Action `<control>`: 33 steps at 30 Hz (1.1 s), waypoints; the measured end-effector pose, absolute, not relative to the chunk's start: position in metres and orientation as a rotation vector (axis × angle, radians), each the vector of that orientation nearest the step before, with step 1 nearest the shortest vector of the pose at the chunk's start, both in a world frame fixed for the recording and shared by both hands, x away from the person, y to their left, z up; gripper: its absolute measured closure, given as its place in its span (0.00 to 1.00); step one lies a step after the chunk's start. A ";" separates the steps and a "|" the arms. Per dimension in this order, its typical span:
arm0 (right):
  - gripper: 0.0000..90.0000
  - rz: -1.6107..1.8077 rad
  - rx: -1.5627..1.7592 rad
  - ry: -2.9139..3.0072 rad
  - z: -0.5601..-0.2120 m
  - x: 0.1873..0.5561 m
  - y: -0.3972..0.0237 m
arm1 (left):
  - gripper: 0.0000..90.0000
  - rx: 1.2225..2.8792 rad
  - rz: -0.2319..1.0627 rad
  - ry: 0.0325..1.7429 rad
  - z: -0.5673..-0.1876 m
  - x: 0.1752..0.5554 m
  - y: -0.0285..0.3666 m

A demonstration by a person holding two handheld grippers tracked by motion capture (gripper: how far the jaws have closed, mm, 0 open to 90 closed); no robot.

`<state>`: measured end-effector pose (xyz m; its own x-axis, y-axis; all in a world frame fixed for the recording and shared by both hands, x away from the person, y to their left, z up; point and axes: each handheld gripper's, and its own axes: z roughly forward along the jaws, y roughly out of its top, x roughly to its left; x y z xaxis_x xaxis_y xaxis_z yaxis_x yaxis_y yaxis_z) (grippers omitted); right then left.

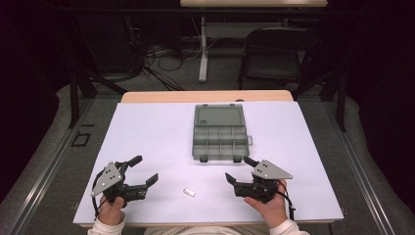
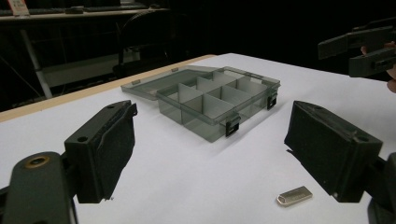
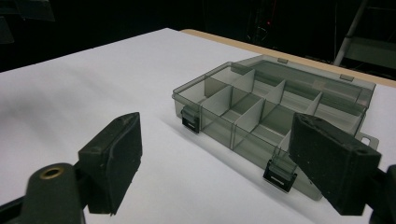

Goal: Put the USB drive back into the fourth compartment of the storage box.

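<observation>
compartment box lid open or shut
Open. The compartment box has its lid folded back flat on the table, dividers exposed; the compartments look empty.

High view looks down; both gripper views share the organizer box.

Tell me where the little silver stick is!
In the high view the silver USB stick lies flat on the white table, near the front edge between the left claw and the right claw, in front of the open grey box.
</observation>
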<state>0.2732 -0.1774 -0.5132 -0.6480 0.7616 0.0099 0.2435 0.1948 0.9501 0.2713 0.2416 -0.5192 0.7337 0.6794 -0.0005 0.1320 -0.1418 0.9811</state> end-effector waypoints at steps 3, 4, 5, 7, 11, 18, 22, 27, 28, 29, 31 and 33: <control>0.21 1.463 0.948 2.010 -0.512 0.274 -0.179 | 0.17 1.681 0.543 0.651 -0.519 0.271 0.240; 0.24 1.473 0.955 2.004 -0.512 0.273 -0.180 | 0.17 1.679 0.548 0.650 -0.519 0.271 0.240; 0.25 1.475 0.951 2.001 -0.512 0.273 -0.181 | 0.17 1.675 0.545 0.650 -0.518 0.271 0.239; 0.28 1.477 0.942 2.008 -0.511 0.272 -0.181 | 0.17 1.674 0.542 0.652 -0.518 0.271 0.238; 0.34 1.484 0.928 2.031 -0.509 0.272 -0.177 | 0.17 1.674 0.548 0.654 -0.518 0.271 0.238; 0.41 1.423 0.843 2.125 -0.510 0.272 -0.156 | 0.17 1.684 0.549 0.650 -0.518 0.271 0.238; 0.45 1.430 0.809 2.168 -0.512 0.272 -0.142 | 0.17 1.685 0.554 0.653 -0.518 0.272 0.238; 0.49 1.428 0.771 2.215 -0.514 0.274 -0.125 | 0.17 1.684 0.552 0.664 -0.519 0.273 0.237; 0.49 1.427 0.762 2.222 -0.514 0.274 -0.121 | 0.17 1.684 0.552 0.663 -0.519 0.273 0.237; 0.50 1.422 0.748 2.226 -0.514 0.274 -0.118 | 0.18 1.684 0.552 0.663 -0.519 0.273 0.237; 0.52 1.439 0.720 2.244 -0.516 0.275 -0.113 | 0.17 1.686 0.552 0.663 -0.519 0.274 0.237; 0.52 1.433 0.710 2.256 -0.516 0.275 -0.110 | 0.17 1.692 0.552 0.661 -0.519 0.275 0.237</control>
